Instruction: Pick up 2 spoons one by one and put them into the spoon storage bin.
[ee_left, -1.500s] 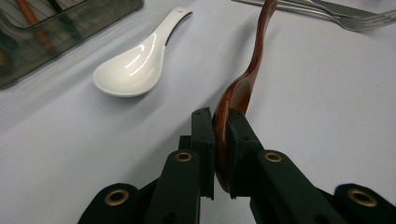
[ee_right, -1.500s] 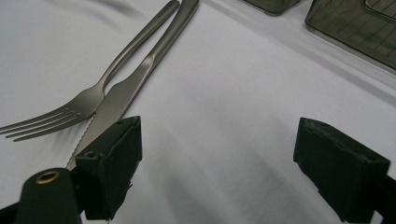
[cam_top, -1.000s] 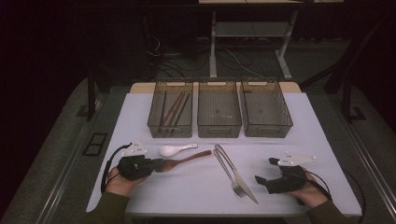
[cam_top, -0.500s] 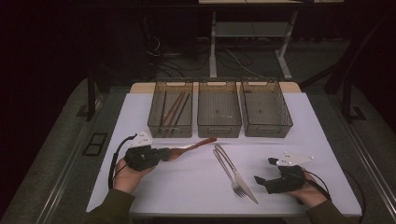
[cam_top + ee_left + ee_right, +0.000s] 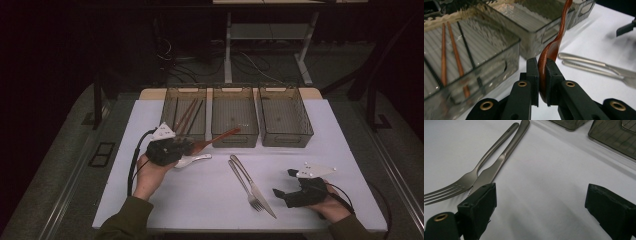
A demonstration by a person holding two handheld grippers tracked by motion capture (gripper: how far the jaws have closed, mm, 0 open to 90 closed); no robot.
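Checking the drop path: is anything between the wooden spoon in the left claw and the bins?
Nothing visible blocks it. The left claw grips the wooden spoon by its bowl, lifted off the table; the middle bin lies just beyond the handle tip, and the white spoon lies below on the table.

The three bins point(image 5: 235, 120) stand in a row at the far edge of the bench point(image 5: 200, 200), wall touching wall, so no gap between them lets a hand-held gripper pass. In front of the bins, the white spoon point(image 5: 192, 160) lies near the left bin, and the fork point(image 5: 246, 182) and the knife point(image 5: 255, 187) lie side by side, slanted, before the middle bin. Between the spoon and the fork the bench is bare. Before the right bin the surface is also free. The left bin holds chopsticks point(image 5: 186, 117); the middle and right bins are open from above.
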